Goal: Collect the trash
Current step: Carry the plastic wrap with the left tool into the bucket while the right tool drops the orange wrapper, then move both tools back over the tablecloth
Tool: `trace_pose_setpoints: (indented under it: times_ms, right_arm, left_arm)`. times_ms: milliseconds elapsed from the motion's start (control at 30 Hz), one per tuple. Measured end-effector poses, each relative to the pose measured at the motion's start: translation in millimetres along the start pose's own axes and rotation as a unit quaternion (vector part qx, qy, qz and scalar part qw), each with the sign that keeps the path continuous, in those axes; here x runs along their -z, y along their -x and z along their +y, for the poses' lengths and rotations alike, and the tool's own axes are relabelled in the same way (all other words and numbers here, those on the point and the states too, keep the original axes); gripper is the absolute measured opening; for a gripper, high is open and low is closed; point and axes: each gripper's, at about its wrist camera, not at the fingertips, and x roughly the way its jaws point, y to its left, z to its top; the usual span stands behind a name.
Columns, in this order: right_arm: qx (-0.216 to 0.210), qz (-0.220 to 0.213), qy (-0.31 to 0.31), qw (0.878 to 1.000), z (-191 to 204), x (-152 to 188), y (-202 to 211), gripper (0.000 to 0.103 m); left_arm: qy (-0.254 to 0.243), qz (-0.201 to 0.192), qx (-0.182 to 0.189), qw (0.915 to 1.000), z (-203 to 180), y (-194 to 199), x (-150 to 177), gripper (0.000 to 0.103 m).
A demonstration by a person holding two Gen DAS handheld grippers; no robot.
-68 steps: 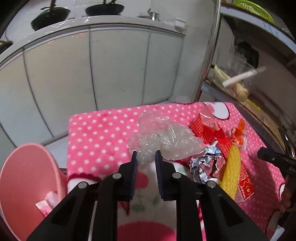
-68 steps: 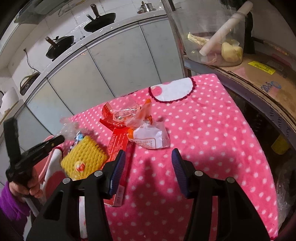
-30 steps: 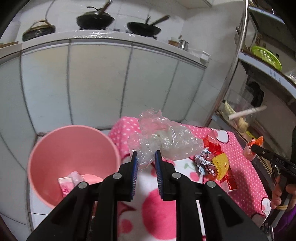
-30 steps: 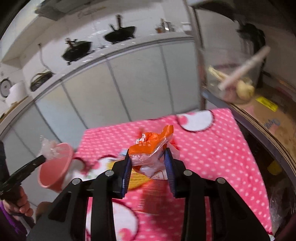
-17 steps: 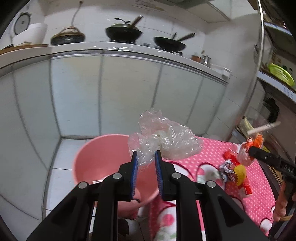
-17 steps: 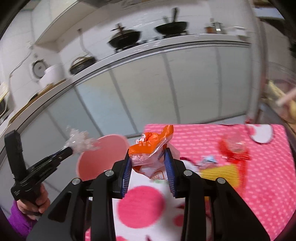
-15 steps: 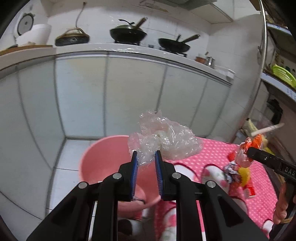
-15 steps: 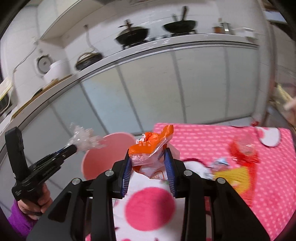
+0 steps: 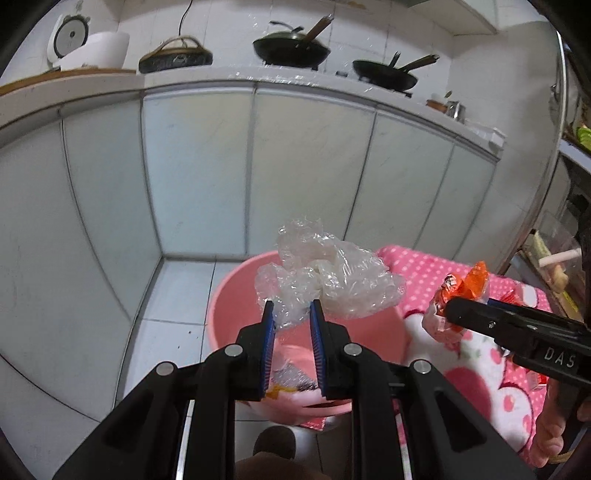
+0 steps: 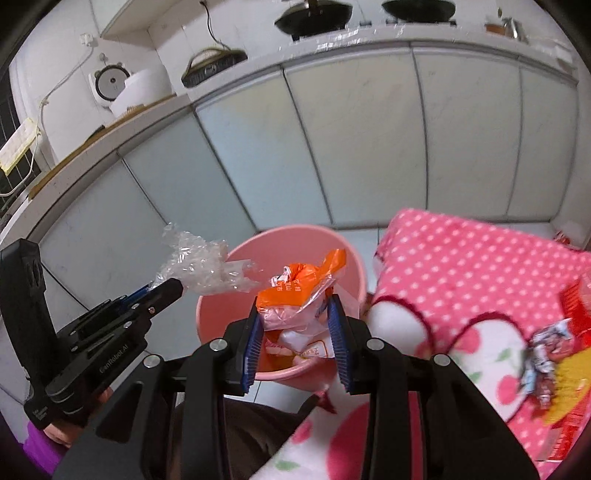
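Both loads now hang over the pink bin [image 9: 236, 295], carried off the polka-dot cloth [image 10: 461, 258]. Left gripper [image 9: 291, 314] clamps the clear plastic wad [image 9: 325, 273]; right gripper [image 10: 297, 310] clamps the orange wrapper [image 10: 299, 291]. Release comes next. Only the right view shows remaining litter [image 10: 554, 354] at 4 o'clock.

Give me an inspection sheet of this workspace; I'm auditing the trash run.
Surface: pink dotted cloth on the table, beside the bin.
Job's things: pink bin on the floor, scraps inside; clear plastic; orange bag.
Clutter: red wrapper, foil and yellow net left on the cloth.
Grippers: left claw shut on the plastic above the bin; right claw shut on the bag.
Cables: cord on the wall behind the counter.
Surroundings: cabinets, woks, rice cooker.
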Motion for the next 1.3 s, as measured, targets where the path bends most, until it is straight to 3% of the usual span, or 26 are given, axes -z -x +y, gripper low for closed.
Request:
trace_pose_setpoints:
  times_ms: [333, 433, 633, 800, 1000, 1300]
  right_arm:
    - [-0.012, 0.040, -0.007, 0.999, 1.3, 11.7, -41.1, 0.035]
    - [-0.008, 0.050, -0.012, 0.999, 0.3, 13.2, -49.0, 0.040]
    - [0.001, 0.057, -0.006, 0.998, 1.3, 12.3, -55.3, 0.047]
    - [0.004, 0.058, -0.009, 0.998, 0.3, 12.2, -55.7, 0.047]
    - [0.001, 0.041, -0.010, 0.999, -2.4, 13.9, -40.3, 0.047]
    - [0.016, -0.005, 0.004, 1.000, -9.5, 22.7, 10.8, 0.047]
  left_arm:
    - [0.005, 0.044, -0.016, 0.9989, 12.0, -37.2, 14.9, 0.020]
    - [0.010, 0.055, -0.019, 0.9983, 14.9, -45.0, 14.7, 0.022]
    - [0.029, 0.057, -0.018, 0.9978, 21.9, -51.2, 13.7, 0.037]
    - [0.032, 0.050, -0.013, 0.9982, 21.2, -46.9, 12.8, 0.038]
    - [0.031, 0.040, -0.010, 0.9986, 19.4, -35.3, 10.1, 0.038]
    - [0.062, 0.039, 0.037, 0.9967, 4.3, -12.3, 1.0, 0.038]
